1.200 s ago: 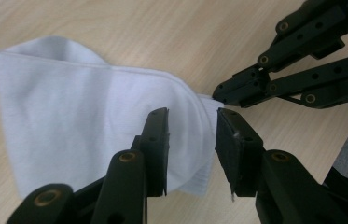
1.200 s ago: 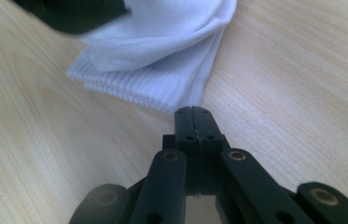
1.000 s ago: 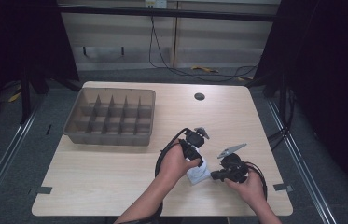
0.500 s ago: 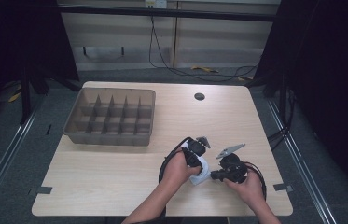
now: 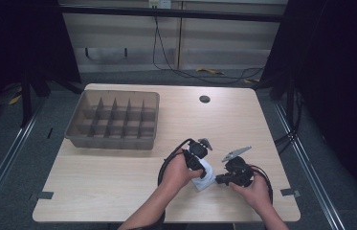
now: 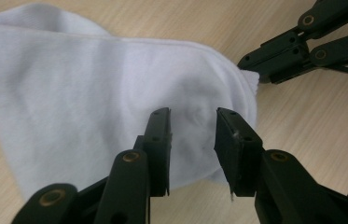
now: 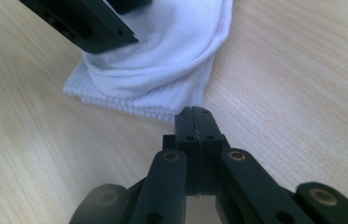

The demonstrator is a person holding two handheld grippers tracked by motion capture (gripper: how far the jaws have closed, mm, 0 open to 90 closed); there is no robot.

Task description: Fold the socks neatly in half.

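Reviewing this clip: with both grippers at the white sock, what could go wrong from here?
The right gripper pinches only the ribbed cuff edge of the white cotton sock; a tug may slip it free. The left gripper, whose jaws have just been opening, stands apart over the sock, so closing could bunch the fabric rather than fold it cleanly.

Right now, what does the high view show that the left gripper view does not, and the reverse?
The high view adds the divided tray and the person's forearms. The left gripper view adds a close look at the left hand-held gripper: its jaws have just been opening and stand apart over the cloth, pinching nothing. Shared: the white sock on the table, and the right hand-held gripper, shut at the sock's edge.
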